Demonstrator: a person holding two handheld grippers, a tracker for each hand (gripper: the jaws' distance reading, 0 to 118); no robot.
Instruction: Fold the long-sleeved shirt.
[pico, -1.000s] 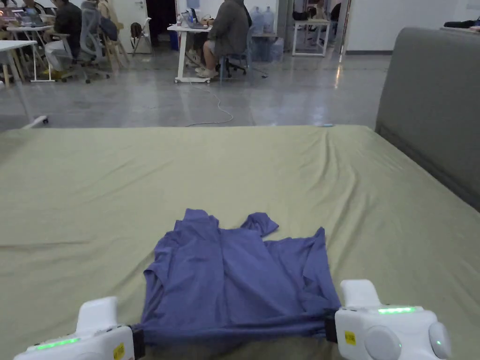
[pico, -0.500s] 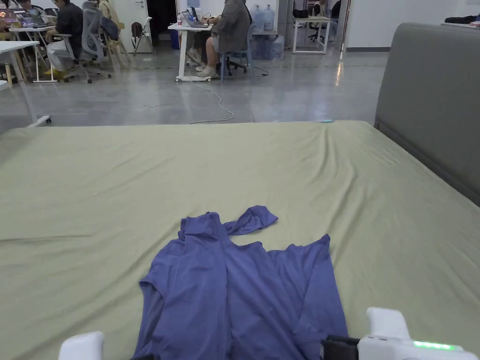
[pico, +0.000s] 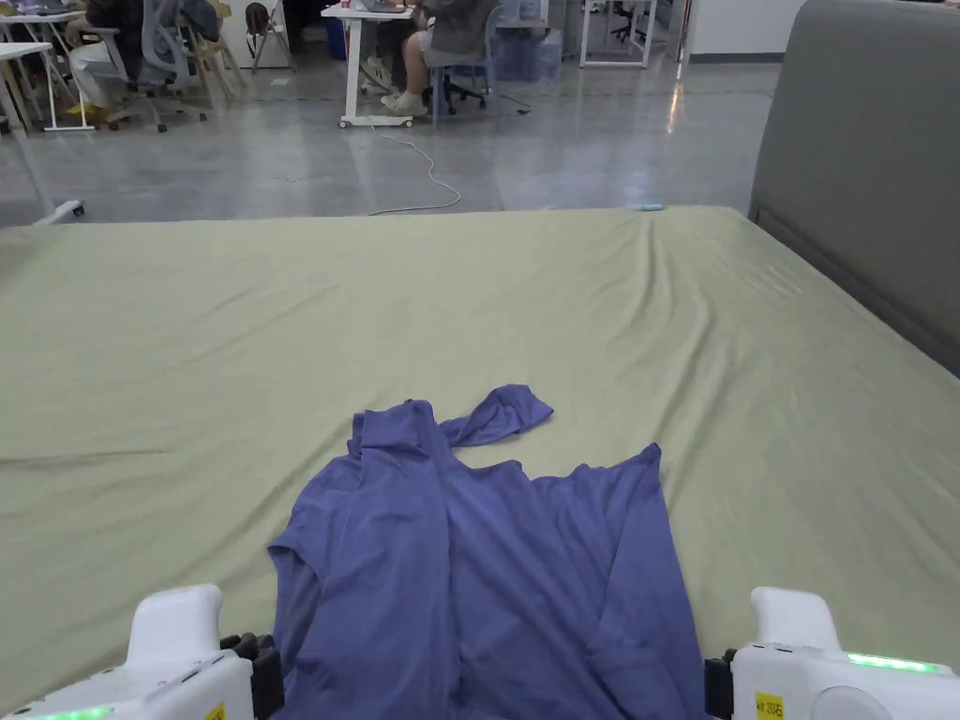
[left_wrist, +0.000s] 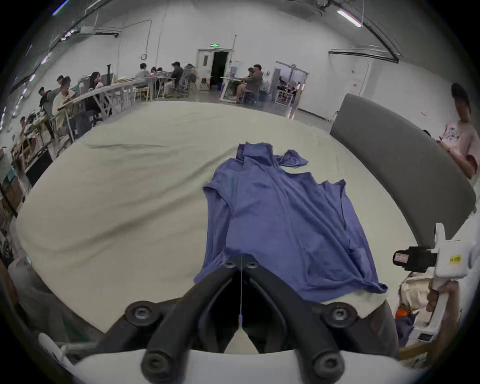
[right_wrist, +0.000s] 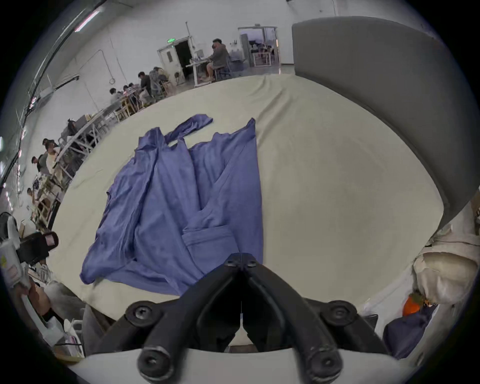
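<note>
The blue long-sleeved shirt (pico: 487, 572) lies spread and slack on the green bed sheet (pico: 281, 328), its hem toward me and its collar far. One sleeve end (pico: 502, 412) pokes out to the right of the collar. My left gripper (pico: 253, 670) sits at the shirt's near left edge. In its own view the left gripper (left_wrist: 241, 263) has its jaws together over the hem of the shirt (left_wrist: 285, 220). My right gripper (pico: 717, 680) is at the near right edge. Its own view shows the right gripper (right_wrist: 241, 261) with jaws together above the corner of the shirt (right_wrist: 181, 194).
A grey padded headboard (pico: 872, 169) runs along the bed's right side. Beyond the far edge is a grey floor with a loose cable (pico: 422, 187), and people sit at white desks (pico: 361, 56). A person in a pink top (left_wrist: 462, 137) stands behind the headboard.
A second ago the hem hung taut and lifted between the two grippers. Now the shirt lies flat and longer on the bed, and the head camera has tilted down.
</note>
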